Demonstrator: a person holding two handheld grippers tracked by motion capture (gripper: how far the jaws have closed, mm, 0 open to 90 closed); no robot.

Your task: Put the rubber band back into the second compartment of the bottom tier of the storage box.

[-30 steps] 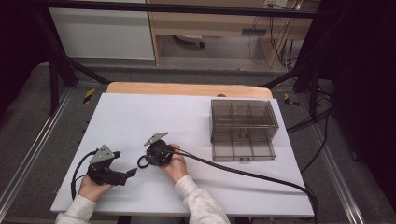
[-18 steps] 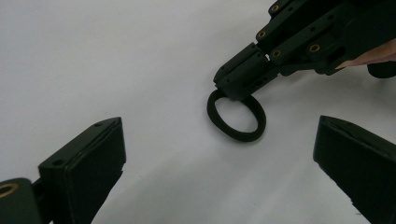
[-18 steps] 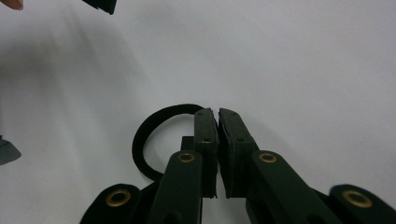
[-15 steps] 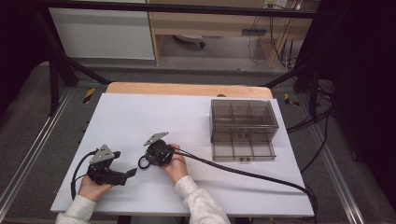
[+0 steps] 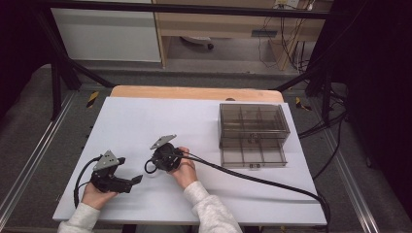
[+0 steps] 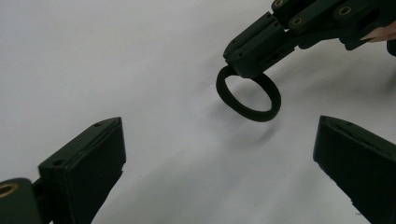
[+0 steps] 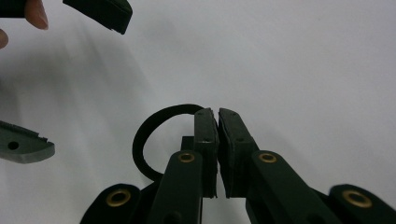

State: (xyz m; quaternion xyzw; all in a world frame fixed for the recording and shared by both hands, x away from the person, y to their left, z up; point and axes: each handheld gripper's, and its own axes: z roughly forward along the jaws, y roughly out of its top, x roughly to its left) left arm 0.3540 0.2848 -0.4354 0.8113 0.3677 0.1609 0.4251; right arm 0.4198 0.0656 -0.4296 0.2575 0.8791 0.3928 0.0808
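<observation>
The right gripper (image 5: pixel 154 165) has its jaws pressed together on a black elastic ring (image 6: pixel 248 94), pinching one side of the band so that the loop hangs from the jaw tips and reaches down to the white table (image 5: pixel 145 121). In the right gripper view the ring (image 7: pixel 159 135) curves out to the left of the closed jaws. The left gripper (image 5: pixel 127 182) sits just beside and nearer the person, its jaws spread wide and holding nothing, aimed at the ring; in the left gripper view the ring lies ahead of the open jaws, between them and a little toward the right-hand one. A hand (image 5: pixel 183 167) wraps the right gripper's body, and a thick black cable (image 5: pixel 262 182) trails away behind it. Well beyond the right gripper stands a smoky clear compartment box (image 5: pixel 252 128) with its drawer pulled out.
</observation>
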